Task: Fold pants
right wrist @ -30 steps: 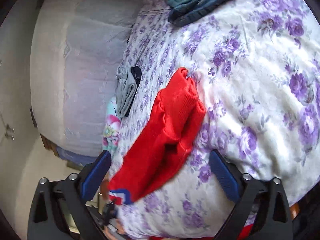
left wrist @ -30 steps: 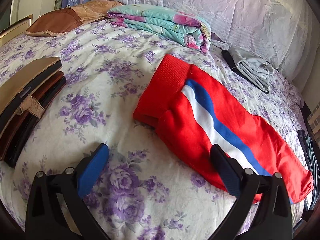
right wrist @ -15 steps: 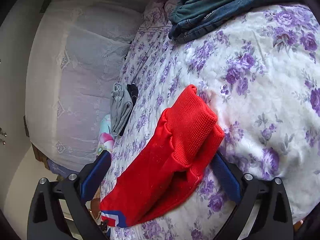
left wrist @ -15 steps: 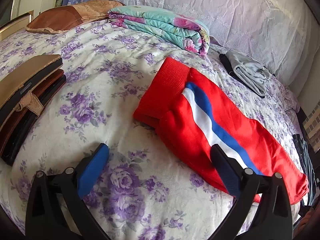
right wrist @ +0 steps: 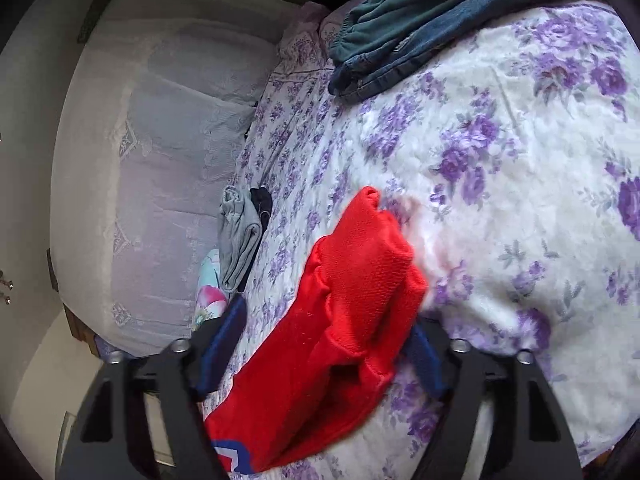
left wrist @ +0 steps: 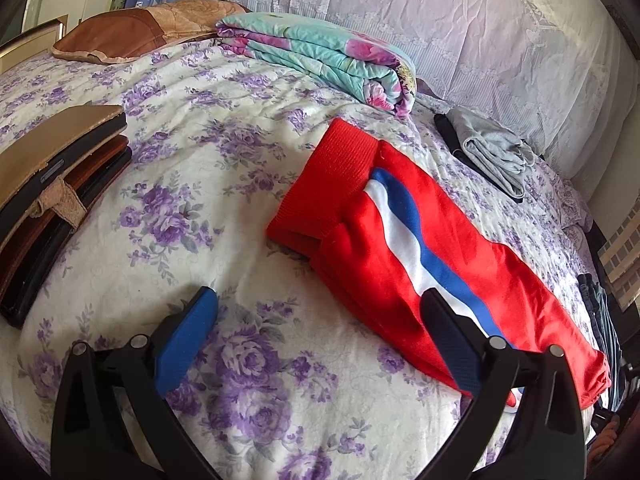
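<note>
Floral bed (left wrist: 224,168): red pants (left wrist: 420,248) lie lengthwise, waistband far from the left gripper (left wrist: 316,336), whose jaws are open and empty. Right gripper (right wrist: 324,344), nearer, has just been closing its jaws around the cuff end; contact uncertain.

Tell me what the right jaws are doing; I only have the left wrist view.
Observer: The right gripper straddles the ribbed end of the red pants; its jaws have just been closing.
Operator: Confirm the grip.
Observer: Not yet: the bedspread shows between one pad and the cloth.
Operator: Report what lies beyond the pants.
Observer: A heap of dark teal and blue clothes lies further up the bed.
</note>
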A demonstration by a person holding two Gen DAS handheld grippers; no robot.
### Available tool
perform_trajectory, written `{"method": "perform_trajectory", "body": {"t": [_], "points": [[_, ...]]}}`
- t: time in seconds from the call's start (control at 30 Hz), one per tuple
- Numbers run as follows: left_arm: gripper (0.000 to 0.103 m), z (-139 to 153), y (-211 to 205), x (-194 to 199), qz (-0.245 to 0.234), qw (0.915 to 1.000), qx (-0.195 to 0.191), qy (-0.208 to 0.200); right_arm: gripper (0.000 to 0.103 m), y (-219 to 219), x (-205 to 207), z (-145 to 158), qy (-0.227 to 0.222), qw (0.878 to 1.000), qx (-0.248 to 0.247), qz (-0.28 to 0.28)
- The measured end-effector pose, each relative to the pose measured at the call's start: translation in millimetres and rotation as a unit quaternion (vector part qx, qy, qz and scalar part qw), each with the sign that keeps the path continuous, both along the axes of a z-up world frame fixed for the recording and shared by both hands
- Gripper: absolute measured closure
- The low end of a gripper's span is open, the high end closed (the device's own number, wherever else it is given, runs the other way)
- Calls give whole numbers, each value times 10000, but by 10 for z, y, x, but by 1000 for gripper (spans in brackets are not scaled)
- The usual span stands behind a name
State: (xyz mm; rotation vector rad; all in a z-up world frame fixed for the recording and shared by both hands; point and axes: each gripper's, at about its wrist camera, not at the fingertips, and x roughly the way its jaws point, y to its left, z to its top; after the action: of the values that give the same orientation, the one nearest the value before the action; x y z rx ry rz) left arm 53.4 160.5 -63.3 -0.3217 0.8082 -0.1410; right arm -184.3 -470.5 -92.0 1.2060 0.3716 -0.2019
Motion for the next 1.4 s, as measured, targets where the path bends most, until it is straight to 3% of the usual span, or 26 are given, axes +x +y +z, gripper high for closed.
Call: {"method": "perform_trajectory", "body": {"t": [0.03,0.27,0.37,0.43,0.5,0.57,0.7,0.83,1.0,1.07,1.13,1.17,1.2,1.27,1.33,1.4], "points": [[4,-2,5,-6,1,10000,-3,-2,80,-40,3,-75,174,9998,42,-10],[4,-3,6,-11,10,10000,9,3,82,-86,-72,-161,-215,9996,39,175],[4,-4,4,-11,10,10000,29,13,82,14,-67,23,-127,9980,-598,144],[4,-3,-7,-11,9,10000,47,17,82,170,-5,296,-8,9895,-1431,213],[4,-3,-5,-12,9,10000,12,5,82,418,97,618,78,9702,-2400,320],[4,-1,1,-11,4,10000,-28,-9,82,775,277,928,145,9402,-3349,610],[4,-2,16,-13,-6,9999,-126,-37,82,1562,727,1198,180,8803,-4536,1378],[4,-5,31,-13,-9,9999,-137,-41,82,2430,1229,1072,290,8138,-5326,2307],[4,-5,30,-14,-9,9999,-159,-48,82,3240,1545,714,496,7558,-5734,3124],[4,-3,35,-13,-12,9998,-178,-52,77,3451,1652,539,870,7137,-6060,3402],[4,0,40,-16,-18,9998,-209,-65,55,3560,1669,435,1105,6819,-6270,3600],[4,0,47,-19,-21,9997,-230,-72,49,3575,1617,436,1109,6728,-6379,3578],[4,1,43,-16,-25,9996,-253,-79,42,3575,1552,478,1013,6711,-6407,3590],[4,-4,63,-22,-27,9996,-281,-86,41,3521,1408,637,676,6883,-6172,3752],[4,-1,51,-17,-26,9996,-267,-84,41,3369,1314,881,322,7260,-5813,3660],[4,-1,55,-18,-24,9996,-267,-82,40,3156,1318,1092,166,7657,-5572,3209]]}}
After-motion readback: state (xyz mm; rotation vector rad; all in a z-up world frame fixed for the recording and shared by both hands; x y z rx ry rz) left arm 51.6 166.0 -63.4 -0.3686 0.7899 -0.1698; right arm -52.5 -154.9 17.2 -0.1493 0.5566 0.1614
